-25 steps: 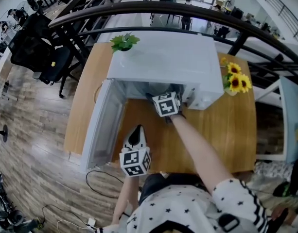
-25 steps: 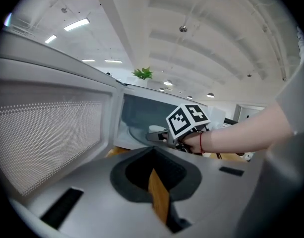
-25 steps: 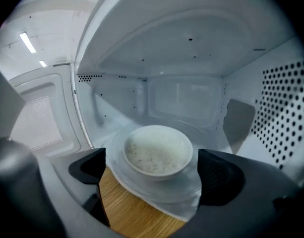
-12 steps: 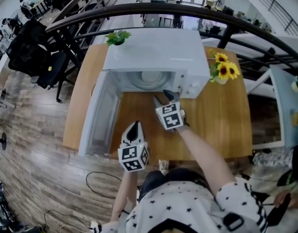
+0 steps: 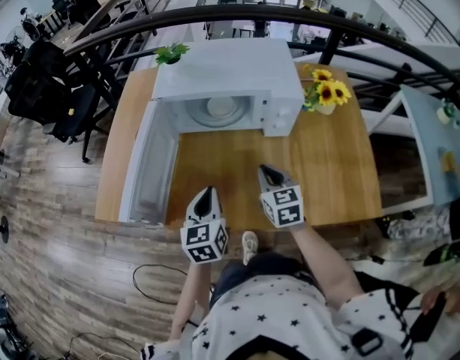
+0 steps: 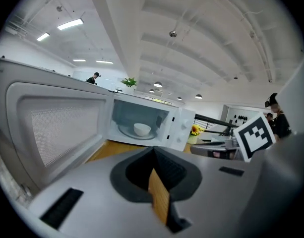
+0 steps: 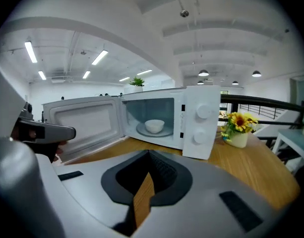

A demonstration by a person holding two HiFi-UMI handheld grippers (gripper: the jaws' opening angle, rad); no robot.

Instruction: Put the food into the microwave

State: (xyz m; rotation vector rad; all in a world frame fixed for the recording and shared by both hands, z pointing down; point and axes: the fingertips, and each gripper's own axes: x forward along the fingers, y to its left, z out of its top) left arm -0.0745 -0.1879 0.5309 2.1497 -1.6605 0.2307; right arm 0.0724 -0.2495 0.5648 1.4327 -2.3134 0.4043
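The white microwave (image 5: pixel 230 70) stands at the back of the wooden table (image 5: pixel 327 178), its door (image 5: pixel 143 163) swung wide to the left. A white bowl (image 5: pixel 219 108) sits alone on the turntable inside, also in the left gripper view as the bowl (image 6: pixel 142 129) and in the right gripper view as the bowl (image 7: pixel 154 125). My right gripper (image 5: pixel 269 172) hovers over the table's front part, well clear of the cavity, shut and empty. My left gripper (image 5: pixel 206 193) hangs beside it near the front edge, jaws together, holding nothing.
A pot of sunflowers (image 5: pixel 325 94) stands right of the microwave. A small green plant (image 5: pixel 172 52) sits on its back left corner. The open door juts toward the table's front left. A dark railing (image 5: pixel 365 28) runs behind the table.
My right gripper pulled back out of the microwave toward the table's front edge and its jaws came together, leaving the bowl on the turntable. The left gripper drifted back a little.
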